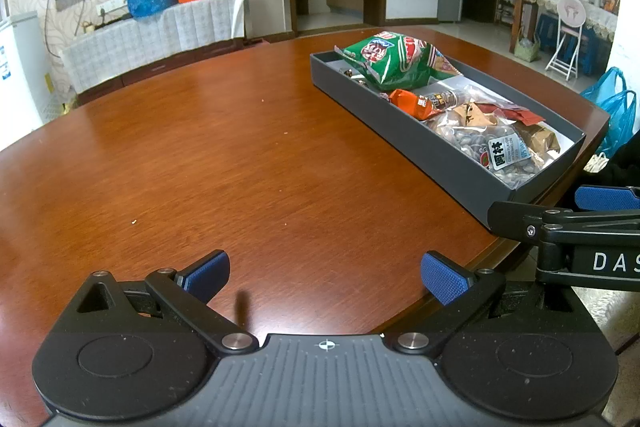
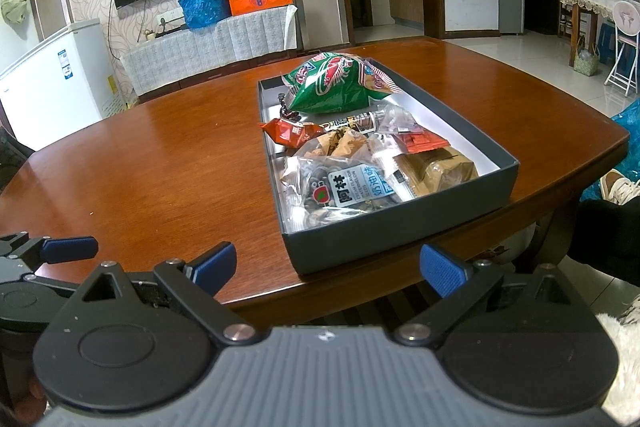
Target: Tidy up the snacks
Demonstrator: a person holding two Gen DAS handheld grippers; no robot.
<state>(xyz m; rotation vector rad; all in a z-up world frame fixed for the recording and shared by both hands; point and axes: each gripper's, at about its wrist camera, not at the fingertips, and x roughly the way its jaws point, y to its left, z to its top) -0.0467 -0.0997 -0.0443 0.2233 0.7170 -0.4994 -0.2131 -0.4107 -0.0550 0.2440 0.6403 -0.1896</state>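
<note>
A: At the table's near edge, the left gripper (image 1: pixel 325 277) and right gripper (image 2: pixel 326 269) hung spread, holding nothing. Why?

B: Probably because the snacks (image 2: pixel 360 163) already lay in the grey tray (image 2: pixel 400 231), right of bare tabletop (image 1: pixel 240 155); nothing blocked access.

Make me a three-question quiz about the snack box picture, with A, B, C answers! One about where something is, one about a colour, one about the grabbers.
1. Where does the green chip bag lie?
A. far end of the grey box
B. on the bare table
C. on the floor

2. What colour are the fingertips?
A. red
B. blue
C. yellow

3. How are the left gripper and right gripper?
A. both shut
B. one holds a snack
C. both open, empty

Answers: A, it sits farthest inside the box; B, the pads are blue; C, nothing lies between the spread fingers.
</note>
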